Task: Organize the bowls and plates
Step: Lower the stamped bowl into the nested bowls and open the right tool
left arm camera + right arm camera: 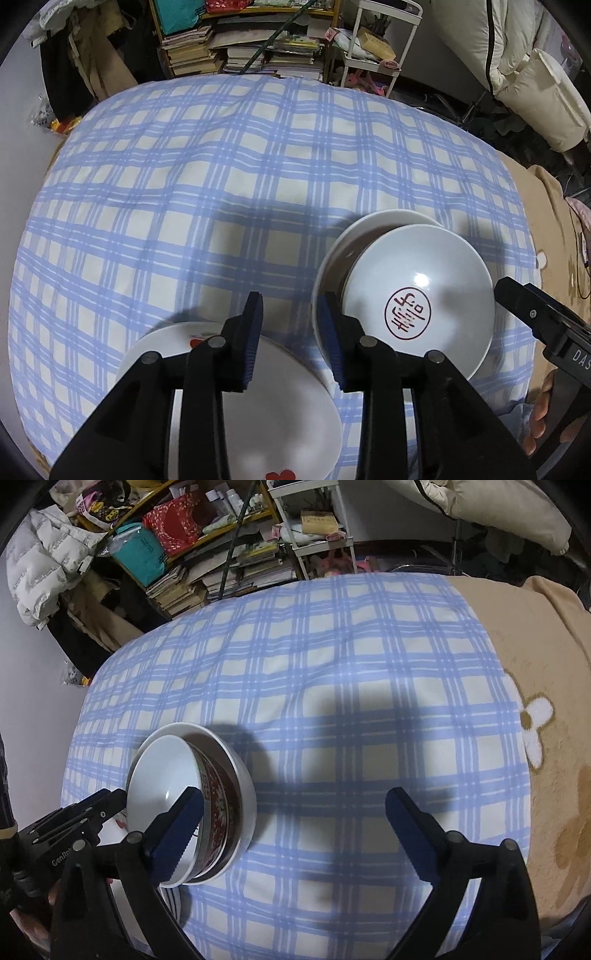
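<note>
Tongs state: the left tongs (pixel 291 332) stand partly open with nothing between the pads; the right-hand pad (pixel 330 332) sits against the rim of the outer white bowl (pixel 373 221), contact uncertain. The right tongs (pixel 295 834) stand wide open and empty, one pad (pixel 177 834) in front of the bowls. The inner bowl (pixel 417 295), red-patterned outside with a red seal mark inside, is nested tilted in the outer bowl. A white plate (pixel 258 406) with red hearts lies below the left tongs. All rest on the blue-checked bed cover (pixel 221 166), which lies open beyond toward its far edge. A tan blanket (pixel 517 646) borders its right side.
</note>
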The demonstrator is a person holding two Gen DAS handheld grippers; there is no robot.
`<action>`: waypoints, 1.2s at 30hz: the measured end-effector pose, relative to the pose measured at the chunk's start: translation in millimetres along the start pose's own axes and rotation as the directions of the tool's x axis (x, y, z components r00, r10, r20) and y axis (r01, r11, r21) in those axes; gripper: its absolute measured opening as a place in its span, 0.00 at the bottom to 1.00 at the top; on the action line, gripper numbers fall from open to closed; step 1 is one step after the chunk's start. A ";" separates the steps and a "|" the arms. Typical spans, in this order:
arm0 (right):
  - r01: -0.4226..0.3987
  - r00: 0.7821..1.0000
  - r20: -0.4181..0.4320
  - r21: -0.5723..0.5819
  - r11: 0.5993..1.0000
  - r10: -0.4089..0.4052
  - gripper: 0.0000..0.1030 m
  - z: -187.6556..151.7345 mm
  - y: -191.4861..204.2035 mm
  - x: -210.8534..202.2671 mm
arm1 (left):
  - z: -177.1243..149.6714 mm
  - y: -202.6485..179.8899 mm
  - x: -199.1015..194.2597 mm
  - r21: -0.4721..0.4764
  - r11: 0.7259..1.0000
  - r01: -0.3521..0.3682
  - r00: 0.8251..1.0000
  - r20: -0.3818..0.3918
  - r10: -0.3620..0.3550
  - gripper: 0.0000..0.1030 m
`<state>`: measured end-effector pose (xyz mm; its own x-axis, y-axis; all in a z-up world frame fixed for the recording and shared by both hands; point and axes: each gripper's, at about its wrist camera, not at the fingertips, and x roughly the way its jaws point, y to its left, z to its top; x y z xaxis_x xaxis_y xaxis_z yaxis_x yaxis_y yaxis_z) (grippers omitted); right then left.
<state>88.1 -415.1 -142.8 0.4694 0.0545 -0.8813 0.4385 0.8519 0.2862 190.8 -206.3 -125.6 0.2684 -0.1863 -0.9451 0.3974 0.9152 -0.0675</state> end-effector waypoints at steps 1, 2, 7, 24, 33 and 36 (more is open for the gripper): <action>-0.001 1.000 0.000 0.002 1.000 0.001 1.00 -0.1 -1.3 0.4 | 0.2 0.4 0.8 -0.003 1.000 0.003 1.000 -0.002 -0.003 0.32; -0.003 1.000 0.000 0.007 1.000 0.003 1.00 0.3 -2.3 0.8 | 0.7 1.2 1.6 -0.007 1.000 0.007 1.000 -0.002 -0.007 0.33; 0.025 1.000 -0.013 0.022 0.999 -0.025 1.00 0.4 -7.1 4.4 | 2.2 4.4 3.6 -0.023 0.999 0.025 1.000 -0.008 -0.026 0.35; -0.008 0.995 -0.095 0.057 0.998 0.014 0.98 -3.4 -12.1 22.0 | 5.1 -3.2 10.9 0.032 0.999 -0.033 0.999 -0.022 0.033 0.36; -0.046 0.986 -0.157 0.038 0.998 0.051 0.71 -8.2 -3.7 32.3 | 4.3 -9.4 10.2 0.088 0.993 -0.081 0.997 -0.009 0.082 0.35; -0.051 0.984 -0.171 0.039 0.998 0.057 0.64 -8.7 -0.9 36.1 | 4.6 -10.7 11.0 0.102 0.993 -0.065 0.998 -0.007 0.066 0.25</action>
<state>97.9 -409.3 -178.1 0.3560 0.1911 -0.9148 0.4434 0.8271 0.3453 193.6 -219.8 -133.8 0.2876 -0.1225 -0.9499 0.4664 0.8841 0.0272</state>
